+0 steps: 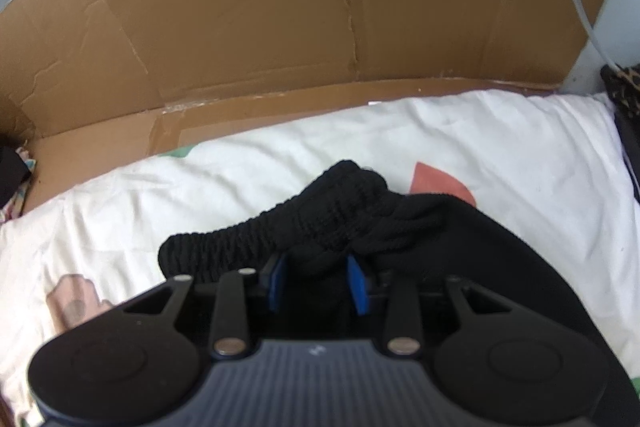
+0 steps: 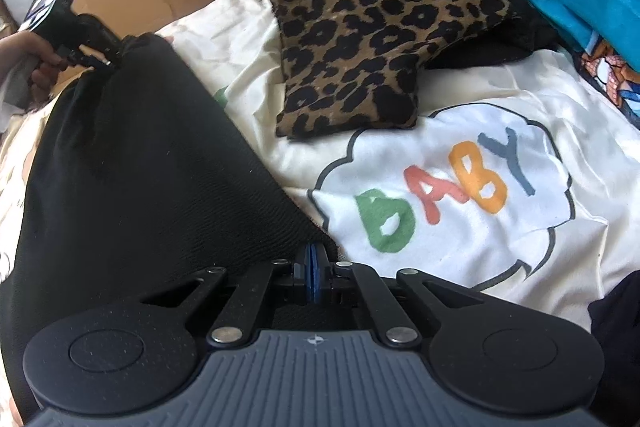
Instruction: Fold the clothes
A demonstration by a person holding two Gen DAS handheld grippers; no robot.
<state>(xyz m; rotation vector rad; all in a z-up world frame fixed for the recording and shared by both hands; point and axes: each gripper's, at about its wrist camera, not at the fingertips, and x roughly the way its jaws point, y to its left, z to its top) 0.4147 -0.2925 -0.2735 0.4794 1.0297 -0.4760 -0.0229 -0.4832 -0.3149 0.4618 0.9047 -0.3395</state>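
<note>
black garment (image 2: pixel 132 167) lies on cream printed bedsheet (image 2: pixel 460 187) before cardboard (image 1: pixel 280 7).

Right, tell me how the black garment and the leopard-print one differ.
The black garment is plain and dark; the leopard-print garment is tan with black spots. The black one is gripped by the left gripper and the right gripper; the leopard one lies untouched. Both rest on the white bedsheet.
</note>
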